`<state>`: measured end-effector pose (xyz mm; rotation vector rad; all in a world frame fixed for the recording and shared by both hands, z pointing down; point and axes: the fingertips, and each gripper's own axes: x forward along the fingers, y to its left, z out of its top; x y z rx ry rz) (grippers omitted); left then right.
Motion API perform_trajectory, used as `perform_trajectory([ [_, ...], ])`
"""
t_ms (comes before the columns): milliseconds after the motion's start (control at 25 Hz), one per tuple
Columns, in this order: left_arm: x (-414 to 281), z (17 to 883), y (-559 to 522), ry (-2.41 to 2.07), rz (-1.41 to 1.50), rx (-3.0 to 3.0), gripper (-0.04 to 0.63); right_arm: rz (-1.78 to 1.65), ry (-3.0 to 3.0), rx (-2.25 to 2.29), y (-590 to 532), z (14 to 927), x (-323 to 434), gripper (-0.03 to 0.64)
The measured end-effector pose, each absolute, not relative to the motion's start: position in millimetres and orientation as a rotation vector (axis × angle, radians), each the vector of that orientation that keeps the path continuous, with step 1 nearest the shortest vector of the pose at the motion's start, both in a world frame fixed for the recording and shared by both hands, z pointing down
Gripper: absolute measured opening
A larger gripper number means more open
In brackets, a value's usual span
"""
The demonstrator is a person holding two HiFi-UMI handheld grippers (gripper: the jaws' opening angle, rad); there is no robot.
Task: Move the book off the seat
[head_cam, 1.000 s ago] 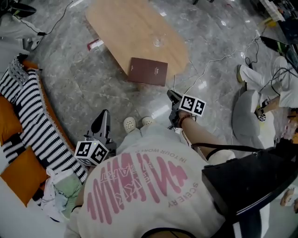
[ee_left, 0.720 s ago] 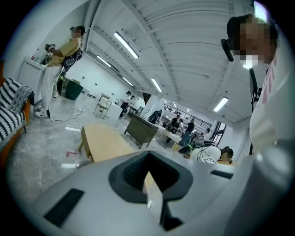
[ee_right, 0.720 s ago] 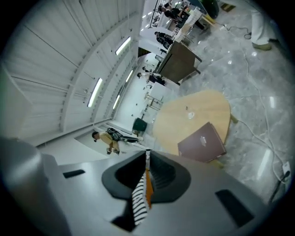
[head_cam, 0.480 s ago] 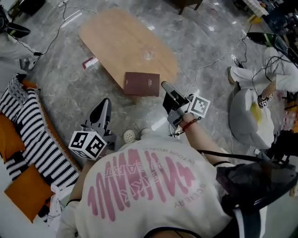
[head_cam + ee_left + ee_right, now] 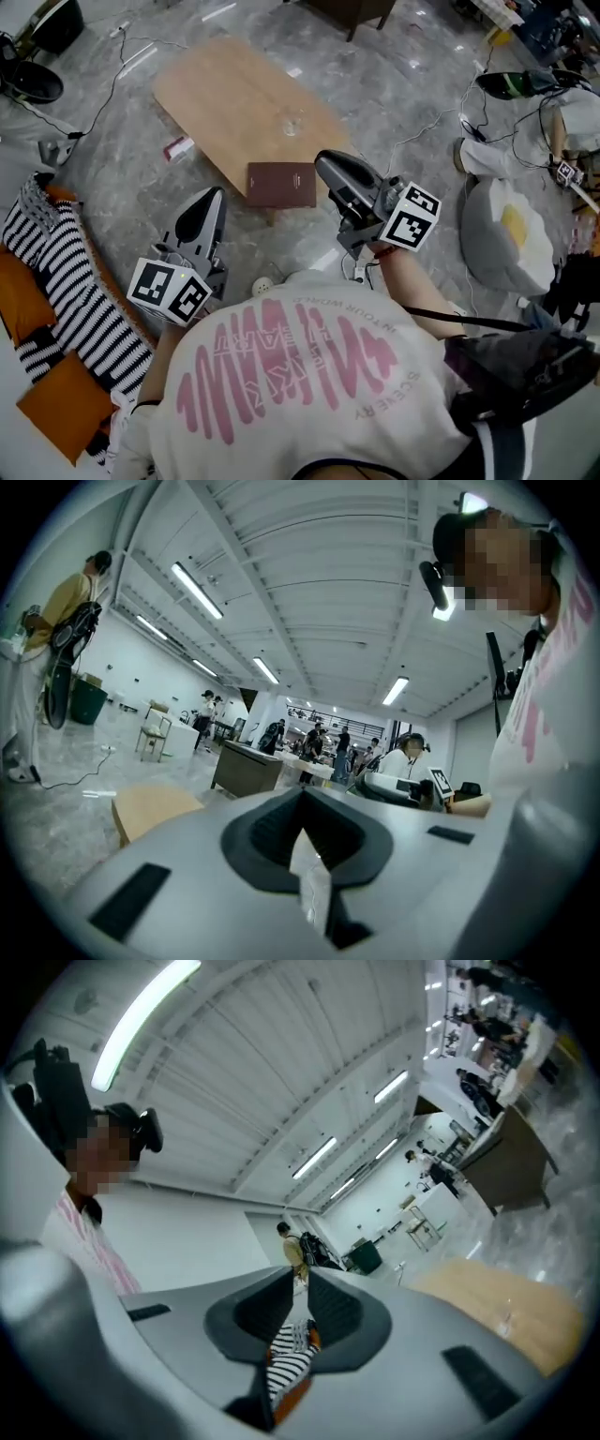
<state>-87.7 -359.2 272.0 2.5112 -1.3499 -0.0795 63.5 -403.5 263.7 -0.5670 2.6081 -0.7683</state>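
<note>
The dark red book [image 5: 281, 184] lies flat at the near edge of the low wooden table [image 5: 234, 103]. My right gripper [image 5: 330, 167] is held up just right of the book, above it and not touching. Its jaws are opening, a narrow gap shows, and nothing is between them. In the right gripper view the right gripper [image 5: 298, 1279] points across the room, and the striped cushion [image 5: 291, 1358] shows through the gap. My left gripper [image 5: 211, 202] hangs over the floor, left of and nearer than the book, shut and empty. The left gripper [image 5: 302, 803] shows only a thin slit.
A clear glass [image 5: 292, 122] stands on the table behind the book. A striped cushion [image 5: 66, 281] and orange cushions [image 5: 61, 408] lie on the seat at left. A white beanbag [image 5: 506, 234] sits at right. Cables cross the marble floor; a small red box [image 5: 178, 147] lies beside the table.
Both grippers have come up and forward. The right one rose from near the floor to beside the book. The book has stayed on the table.
</note>
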Motion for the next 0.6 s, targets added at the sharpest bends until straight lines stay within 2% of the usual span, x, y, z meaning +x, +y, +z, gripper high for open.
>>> perform_trajectory([
  [240, -76.6, 269.2, -362.7, -1.297, -0.061, 2.563, 0.008, -0.692, 2.751, -0.604, -388.6, 267.9, 54.1, 0.027],
  [600, -76.7, 266.6, -368.6, -1.314, -0.074, 2.577, 0.008, -0.649, 2.775, -0.729, -392.1, 275.8, 63.8, 0.026],
])
